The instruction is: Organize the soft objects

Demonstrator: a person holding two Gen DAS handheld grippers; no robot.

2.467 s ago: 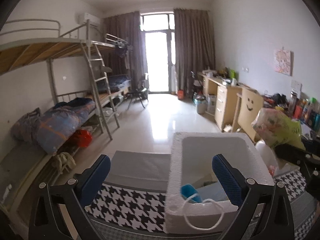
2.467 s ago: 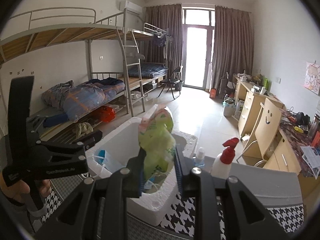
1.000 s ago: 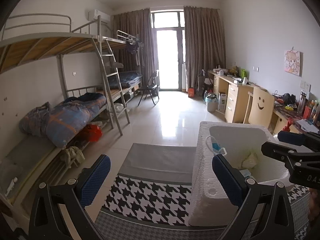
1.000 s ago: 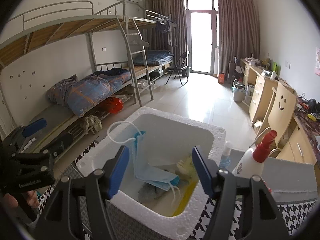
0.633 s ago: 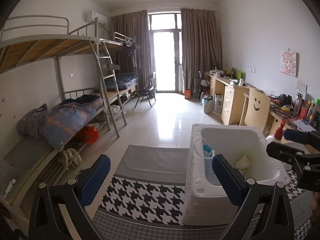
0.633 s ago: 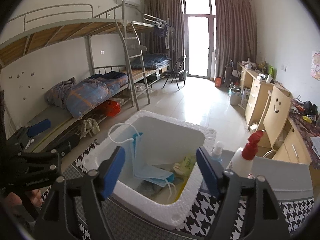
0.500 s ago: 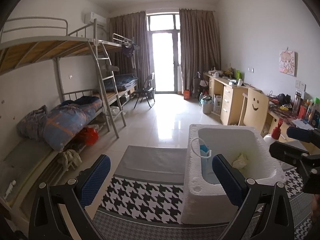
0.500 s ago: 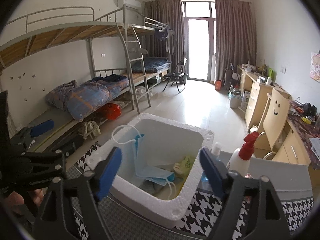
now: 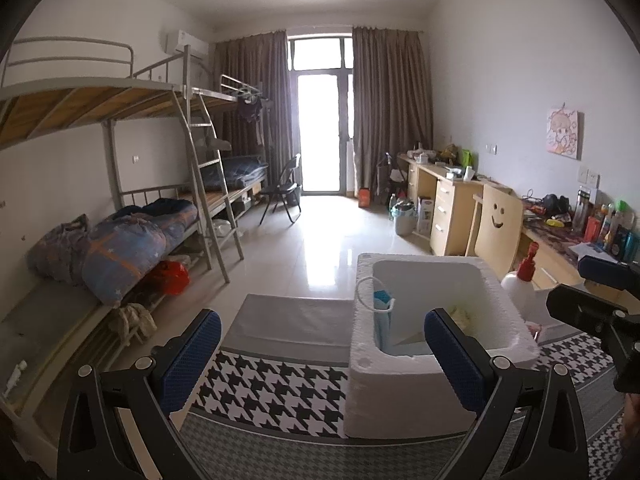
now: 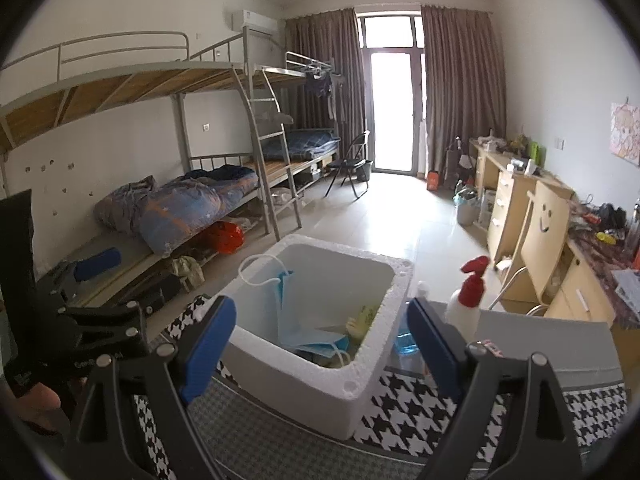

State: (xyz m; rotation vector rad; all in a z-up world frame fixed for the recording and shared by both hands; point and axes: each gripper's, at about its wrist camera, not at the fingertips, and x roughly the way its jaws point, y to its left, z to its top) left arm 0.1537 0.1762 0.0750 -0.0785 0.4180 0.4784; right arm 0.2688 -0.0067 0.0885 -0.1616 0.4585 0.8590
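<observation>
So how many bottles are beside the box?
2: a red-topped spray bottle right of the foam box, and a blue-liquid bottle against its right wall. Others may be hidden behind.

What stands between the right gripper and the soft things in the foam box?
Nothing visible. The right gripper is open and empty, the foam box has no lid, and the mask and yellow-green item lie exposed inside.

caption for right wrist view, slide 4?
Open right tongs hover empty over a white foam box holding a blue face mask and soft items, spray bottle beside it.
</observation>
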